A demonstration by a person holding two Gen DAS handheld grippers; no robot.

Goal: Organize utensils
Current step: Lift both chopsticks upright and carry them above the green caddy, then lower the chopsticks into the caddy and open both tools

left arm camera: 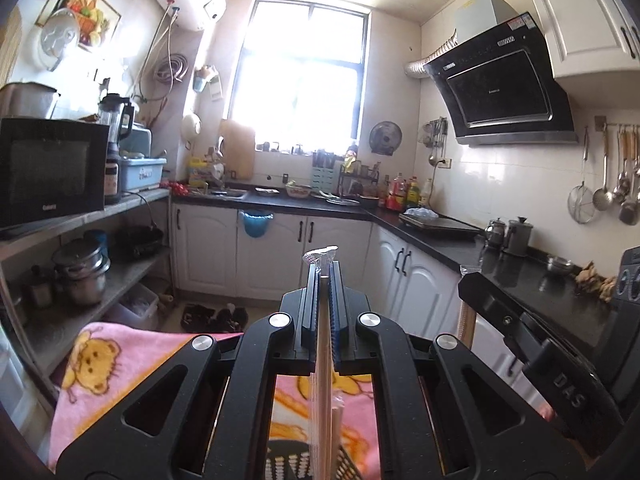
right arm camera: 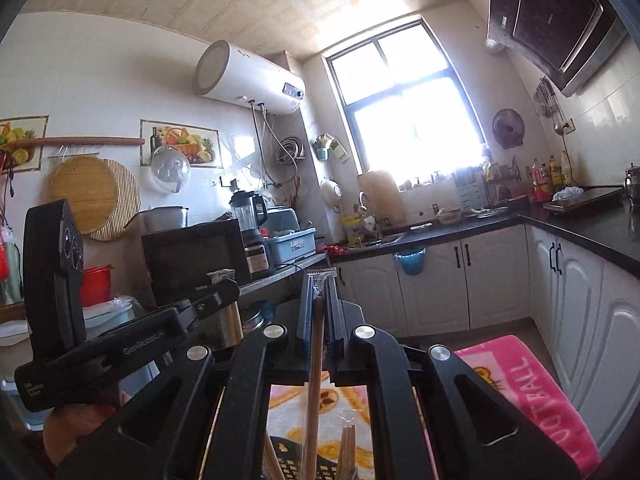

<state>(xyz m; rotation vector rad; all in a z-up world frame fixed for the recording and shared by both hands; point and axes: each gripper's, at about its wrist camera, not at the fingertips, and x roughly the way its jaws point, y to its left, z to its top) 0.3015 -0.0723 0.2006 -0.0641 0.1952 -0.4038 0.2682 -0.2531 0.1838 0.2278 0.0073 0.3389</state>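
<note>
My left gripper (left arm camera: 323, 276) is shut on a pair of wrapped wooden chopsticks (left arm camera: 325, 380), held upright; the clear wrapper sticks out above the fingertips. My right gripper (right arm camera: 319, 284) is shut on another wrapped wooden chopstick pair (right arm camera: 314, 380), also upright. Both are raised above a black perforated basket (right arm camera: 296, 468) that lies on a pink cartoon towel (left arm camera: 120, 360). More wrapped chopsticks (right arm camera: 346, 444) stand in the basket. The basket also shows in the left wrist view (left arm camera: 288, 464). The left gripper shows at the left of the right wrist view (right arm camera: 218, 280), the right gripper's body at the right of the left wrist view.
A kitchen lies ahead: black countertop (left arm camera: 440, 236) with white cabinets, sink under the window, microwave (left arm camera: 52, 168) on a shelf at left, pots below it, range hood (left arm camera: 504, 92) and hanging ladles at right. The pink towel (right arm camera: 532, 392) covers the surface below.
</note>
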